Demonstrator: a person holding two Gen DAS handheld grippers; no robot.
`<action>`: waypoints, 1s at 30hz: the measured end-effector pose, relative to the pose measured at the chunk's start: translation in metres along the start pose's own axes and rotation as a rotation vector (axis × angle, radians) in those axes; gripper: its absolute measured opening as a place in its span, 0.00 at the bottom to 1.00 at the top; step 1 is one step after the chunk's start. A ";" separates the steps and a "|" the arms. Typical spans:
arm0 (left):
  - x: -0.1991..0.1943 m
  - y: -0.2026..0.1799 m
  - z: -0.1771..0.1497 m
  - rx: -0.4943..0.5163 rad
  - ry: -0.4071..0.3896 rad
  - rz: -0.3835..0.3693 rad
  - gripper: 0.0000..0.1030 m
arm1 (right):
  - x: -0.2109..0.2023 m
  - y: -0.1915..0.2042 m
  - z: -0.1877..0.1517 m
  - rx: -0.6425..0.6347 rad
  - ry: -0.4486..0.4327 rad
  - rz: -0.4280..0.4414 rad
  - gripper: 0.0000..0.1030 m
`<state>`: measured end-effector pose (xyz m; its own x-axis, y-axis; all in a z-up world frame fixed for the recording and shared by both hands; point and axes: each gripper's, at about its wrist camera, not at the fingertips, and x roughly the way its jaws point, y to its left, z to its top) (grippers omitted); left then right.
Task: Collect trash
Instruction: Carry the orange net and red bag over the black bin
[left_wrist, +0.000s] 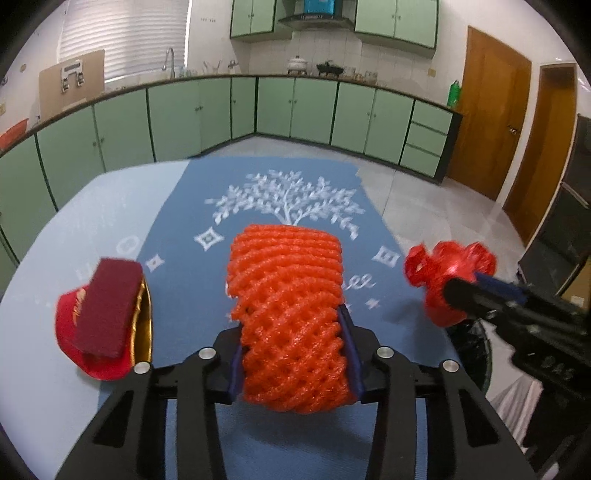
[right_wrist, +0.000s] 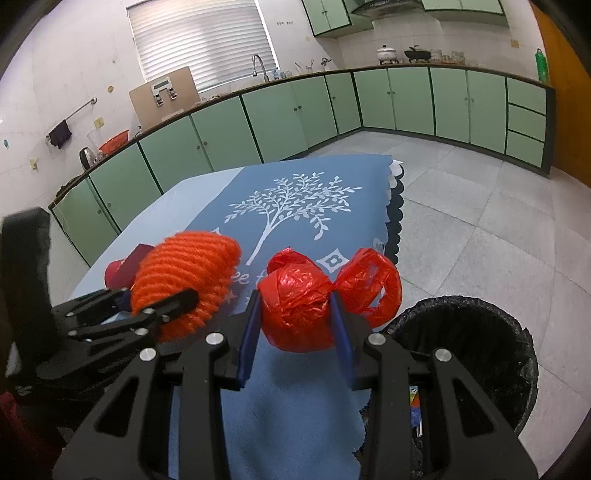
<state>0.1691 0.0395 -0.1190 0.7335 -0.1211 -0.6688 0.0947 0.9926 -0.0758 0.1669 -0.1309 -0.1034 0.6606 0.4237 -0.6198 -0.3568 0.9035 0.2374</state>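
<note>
Orange foam net (left_wrist: 286, 314) was clamped by left gripper (left_wrist: 291, 354) over tablecloth (left_wrist: 295, 192). Red bag (right_wrist: 295, 302) was pinched by right gripper (right_wrist: 295, 332), just beside bin (right_wrist: 480, 332). Red wrapper (left_wrist: 99, 317) was left on tablecloth.

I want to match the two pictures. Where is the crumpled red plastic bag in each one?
Left wrist view: the red plastic bag is at the right, held in the right tongs.
Right wrist view: it sits in the lower middle, clamped in the tongs.
Shared landmark: the white tree print on the blue cloth.
</note>
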 end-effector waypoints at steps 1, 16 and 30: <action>-0.004 -0.001 0.002 0.001 -0.010 -0.006 0.41 | -0.002 0.001 0.001 -0.001 -0.006 0.001 0.34; -0.046 -0.023 0.018 0.022 -0.074 -0.021 0.41 | -0.049 0.001 0.008 0.003 -0.092 0.006 0.34; -0.047 -0.068 0.021 0.095 -0.079 -0.092 0.41 | -0.090 -0.036 -0.002 0.049 -0.140 -0.066 0.34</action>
<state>0.1417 -0.0221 -0.0670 0.7693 -0.2155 -0.6015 0.2244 0.9726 -0.0615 0.1191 -0.2022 -0.0574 0.7684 0.3647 -0.5260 -0.2788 0.9304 0.2378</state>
